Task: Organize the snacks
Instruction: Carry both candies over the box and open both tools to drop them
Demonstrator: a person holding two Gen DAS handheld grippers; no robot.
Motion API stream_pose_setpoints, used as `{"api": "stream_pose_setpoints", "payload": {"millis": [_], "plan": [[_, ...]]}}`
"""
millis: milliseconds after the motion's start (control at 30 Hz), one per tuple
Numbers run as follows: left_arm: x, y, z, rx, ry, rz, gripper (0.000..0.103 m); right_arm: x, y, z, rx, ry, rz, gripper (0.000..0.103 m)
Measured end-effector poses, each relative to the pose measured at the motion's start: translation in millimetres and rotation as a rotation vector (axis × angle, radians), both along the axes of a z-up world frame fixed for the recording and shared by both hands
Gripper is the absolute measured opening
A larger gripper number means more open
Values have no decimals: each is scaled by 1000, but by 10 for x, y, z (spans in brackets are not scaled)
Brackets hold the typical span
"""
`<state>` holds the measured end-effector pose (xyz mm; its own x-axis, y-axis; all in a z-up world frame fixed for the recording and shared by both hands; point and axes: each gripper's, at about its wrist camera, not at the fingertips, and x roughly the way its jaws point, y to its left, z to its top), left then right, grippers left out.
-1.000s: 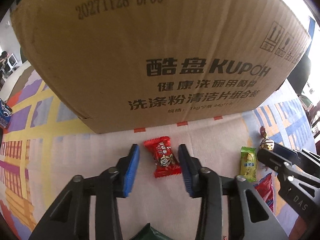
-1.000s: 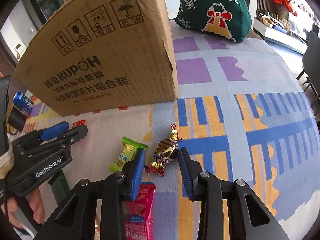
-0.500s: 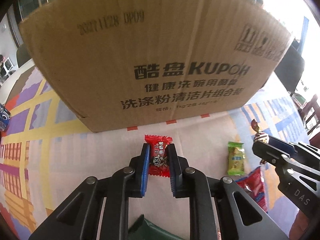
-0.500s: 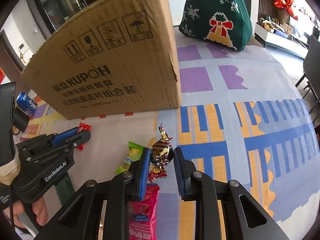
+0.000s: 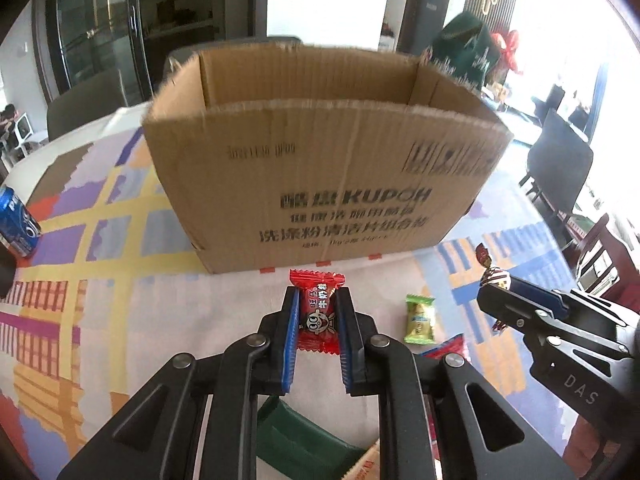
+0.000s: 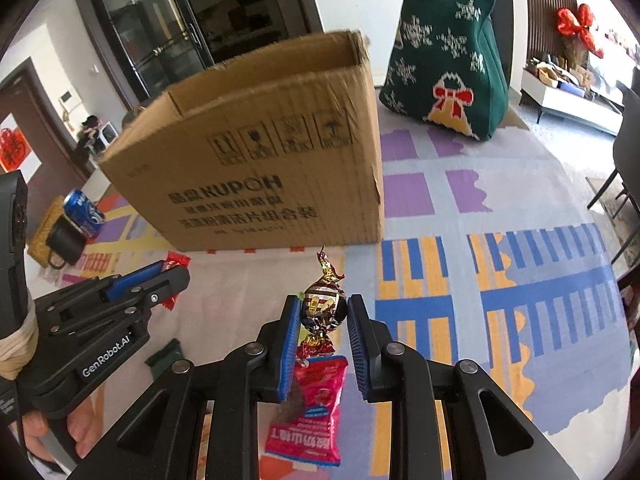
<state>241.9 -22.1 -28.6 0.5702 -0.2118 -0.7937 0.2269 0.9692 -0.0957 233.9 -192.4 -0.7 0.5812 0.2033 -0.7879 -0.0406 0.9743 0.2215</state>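
Left gripper (image 5: 318, 316) pinches the red candy (image 5: 319, 312) by its long sides, long axis running straight ahead toward the cardboard box (image 5: 320, 184), clear of the patterned cloth (image 5: 120, 280). Right gripper (image 6: 323, 312), its jaws just narrowed, squeezes the foil-wrapped sweet (image 6: 323, 304), twisted ends fore and aft. "KUPOH" reads on the box; "GenRobot.AI" on the left tool, "DAS" on the right. A green candy (image 5: 419, 319) lies lengthwise between them.
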Motion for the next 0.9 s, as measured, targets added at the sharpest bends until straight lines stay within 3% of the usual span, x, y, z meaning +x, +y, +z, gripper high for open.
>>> {"api": "stream_pose_setpoints", "payload": {"millis": [300,900], "plan": [[-126,52,414,-24,-94,5,19,-81,14,327,12,-83,26,25],[106,-47,921,-38,-224,22,19,85,146,927,27,-242,85,25]]}}
